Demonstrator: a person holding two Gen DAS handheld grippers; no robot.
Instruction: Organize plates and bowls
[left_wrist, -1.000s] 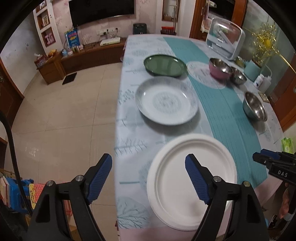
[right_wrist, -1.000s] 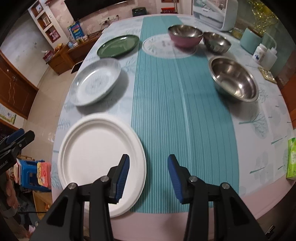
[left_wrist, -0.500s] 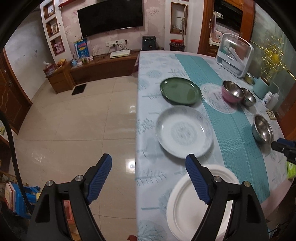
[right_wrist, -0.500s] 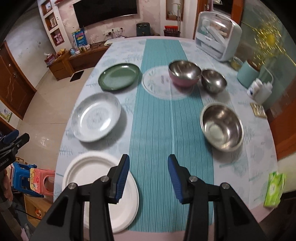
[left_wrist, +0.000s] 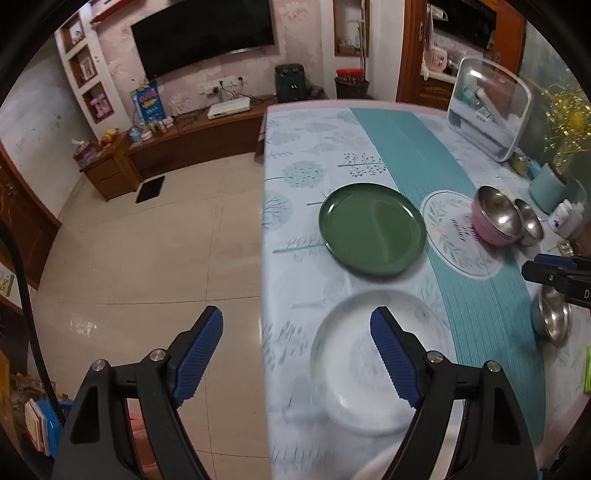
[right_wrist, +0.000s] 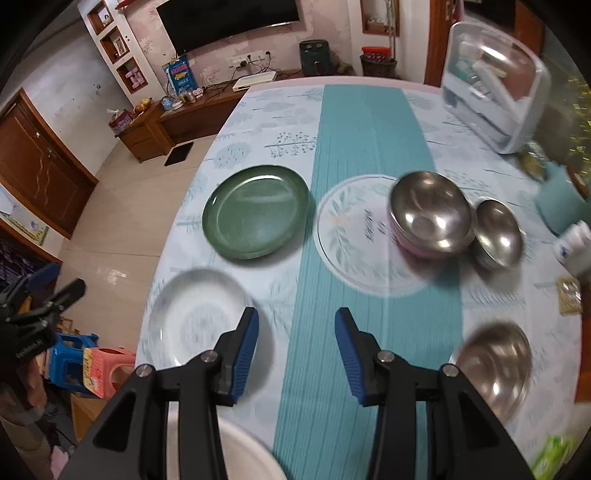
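left claw (left_wrist: 296, 358): wide open, nothing between the blue pads, touching nothing; hangs above the worktop's left edge, one pad over the floor, the other over the pale patterned plate
right claw (right_wrist: 296, 354): open about half as wide as the left, empty, no contact; above the teal runner (right_wrist: 369, 155), pale plate just left of its left pad
pale patterned plate (right_wrist: 197, 317): flat on the worktop (left_wrist: 295, 155) near its left edge, blurred in both views
green plate (left_wrist: 372, 229): flat, just beyond the pale plate, left of the runner
white plate (right_wrist: 236, 456): only a rim sliver at the bottom of the right view, partly behind the right claw
pink bowl (right_wrist: 430, 218): steel inside, on the round printed mat; smaller steel bowl (right_wrist: 498, 232) touching or nearly touching its right side, cannot tell which
big steel bowl (right_wrist: 495, 363): alone, near right side, apart from the other two
cross-view: right claw's tips show at the right edge of the left view (left_wrist: 554, 271); left claw at the left edge of the right view (right_wrist: 40, 302)
vs 1 s ago: both views now take in more of the room and the far end of the worktop; white plate filled the foreground then, now almost out of frame; left claw was over the white plate, now over the pale one; claw openings unchanged; plates and bowls have not shifted
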